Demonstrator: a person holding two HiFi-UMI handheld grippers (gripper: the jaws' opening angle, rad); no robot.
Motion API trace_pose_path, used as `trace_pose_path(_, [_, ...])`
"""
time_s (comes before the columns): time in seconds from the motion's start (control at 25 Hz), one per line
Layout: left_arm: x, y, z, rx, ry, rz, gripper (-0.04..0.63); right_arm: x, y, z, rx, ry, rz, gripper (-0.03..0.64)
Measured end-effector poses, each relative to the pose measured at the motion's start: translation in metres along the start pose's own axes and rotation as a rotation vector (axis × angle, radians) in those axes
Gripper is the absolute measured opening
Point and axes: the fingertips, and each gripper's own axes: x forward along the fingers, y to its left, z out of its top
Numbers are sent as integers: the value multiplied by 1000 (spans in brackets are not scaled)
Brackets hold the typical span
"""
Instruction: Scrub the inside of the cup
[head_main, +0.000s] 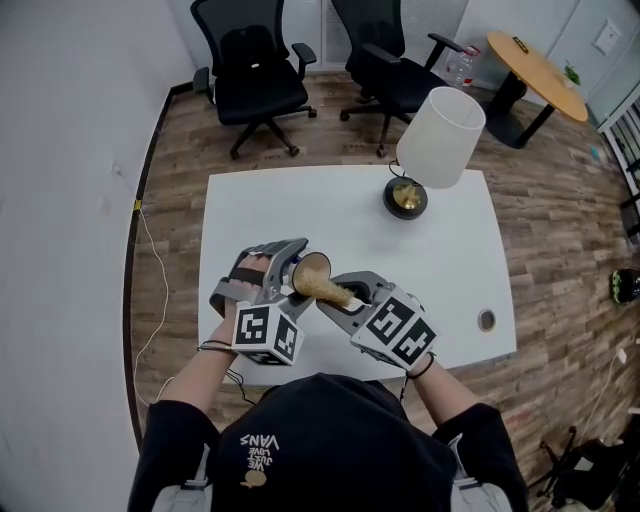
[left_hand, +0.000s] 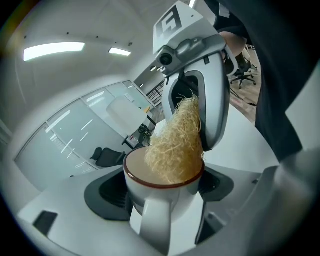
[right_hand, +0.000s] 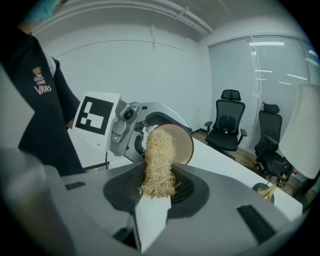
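Note:
A white cup (left_hand: 165, 192) with a dark red rim and a beige inside sits between the jaws of my left gripper (head_main: 283, 275), which is shut on its body; its handle faces that gripper's camera. In the head view the cup (head_main: 310, 276) is tipped toward my right gripper (head_main: 352, 295). That gripper is shut on a straw-coloured fibre scrubber (right_hand: 158, 165), whose far end is pushed into the cup's mouth (right_hand: 177, 142). The scrubber (left_hand: 177, 145) fills much of the cup's opening in the left gripper view. Both grippers hover over the near part of the white table (head_main: 330, 215).
A table lamp (head_main: 432, 150) with a white shade and dark round base stands at the table's far right. Two black office chairs (head_main: 250, 75) and a round wooden table (head_main: 540, 70) stand on the wood floor beyond. A cable port (head_main: 486, 320) sits near the right edge.

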Motion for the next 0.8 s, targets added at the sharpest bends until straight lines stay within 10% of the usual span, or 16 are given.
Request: trace_pose_path(0.8, [3,-10,12,47,-30,16,408,-5,-2,4,-17,57,-5,103])
